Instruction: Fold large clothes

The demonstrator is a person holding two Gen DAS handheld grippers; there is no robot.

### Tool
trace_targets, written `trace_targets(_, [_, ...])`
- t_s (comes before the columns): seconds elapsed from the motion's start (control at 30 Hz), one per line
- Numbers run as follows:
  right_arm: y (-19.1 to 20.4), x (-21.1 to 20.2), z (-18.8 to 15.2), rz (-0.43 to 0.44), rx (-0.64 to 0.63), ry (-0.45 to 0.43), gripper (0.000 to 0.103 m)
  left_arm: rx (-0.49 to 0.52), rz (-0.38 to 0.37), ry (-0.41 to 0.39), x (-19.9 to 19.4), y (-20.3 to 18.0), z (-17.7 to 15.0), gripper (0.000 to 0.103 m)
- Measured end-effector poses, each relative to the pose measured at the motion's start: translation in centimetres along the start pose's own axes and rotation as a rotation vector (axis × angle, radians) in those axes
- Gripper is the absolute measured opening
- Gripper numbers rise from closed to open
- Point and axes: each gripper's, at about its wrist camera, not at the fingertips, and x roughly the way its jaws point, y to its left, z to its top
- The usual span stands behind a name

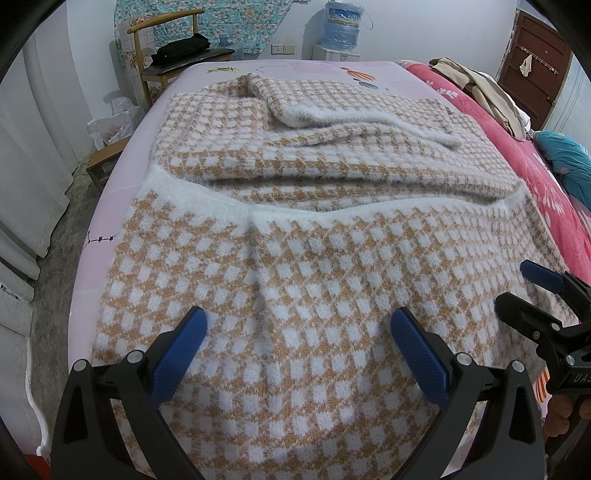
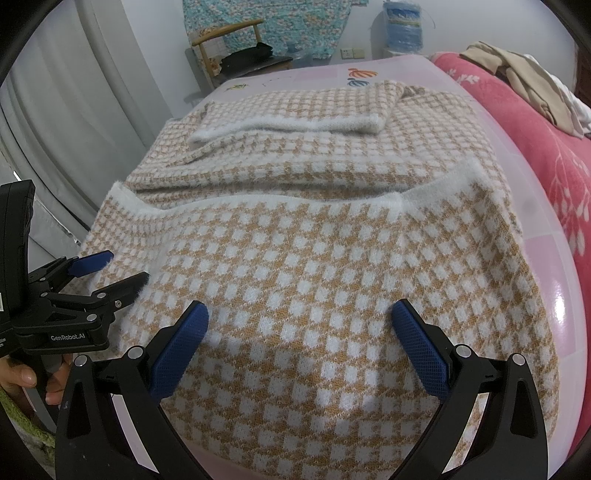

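Observation:
A large tan-and-white checked knit sweater (image 1: 295, 266) with fuzzy white trim lies on the pink bed sheet (image 1: 110, 206). Its near part is folded up over the body, and a sleeve lies across the far part. My left gripper (image 1: 299, 332) is open, its blue pads spread just above the near fold. My right gripper (image 2: 299, 325) is open too, hovering over the near right part of the sweater (image 2: 314, 258). Each gripper shows in the other's view, the right one (image 1: 517, 288) and the left one (image 2: 118, 269), both open at the sweater's edges.
A pink floral blanket (image 1: 535, 166) with beige clothes (image 1: 476, 85) on it runs along the bed's right side. A wooden chair (image 1: 177, 48) with dark cloth and a water dispenser (image 1: 341, 29) stand behind the bed. White curtains (image 1: 37, 166) hang at left.

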Motion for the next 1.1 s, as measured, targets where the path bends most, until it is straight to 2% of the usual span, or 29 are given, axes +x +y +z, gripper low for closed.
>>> trace_targets(0.63, [0.0, 0.0, 0.0, 0.000, 0.001, -0.001, 0.095, -0.006, 0.005, -0.013, -0.7, 0.0, 0.2, 0.099])
trace_targets(0.77, [0.0, 0.0, 0.0, -0.001, 0.002, 0.000, 0.095, -0.012, 0.013, -0.089, -2.2, 1.0, 0.3, 0.099])
trace_targets(0.93, [0.0, 0.1, 0.0, -0.001, 0.003, -0.002, 0.095, -0.059, 0.033, -0.188, -4.3, 3.9, 0.7, 0.097])
trace_targets(1.1, [0.0, 0.1, 0.1, -0.002, 0.003, 0.000, 0.095, -0.083, 0.048, -0.216, -4.6, 6.3, 1.1, 0.084])
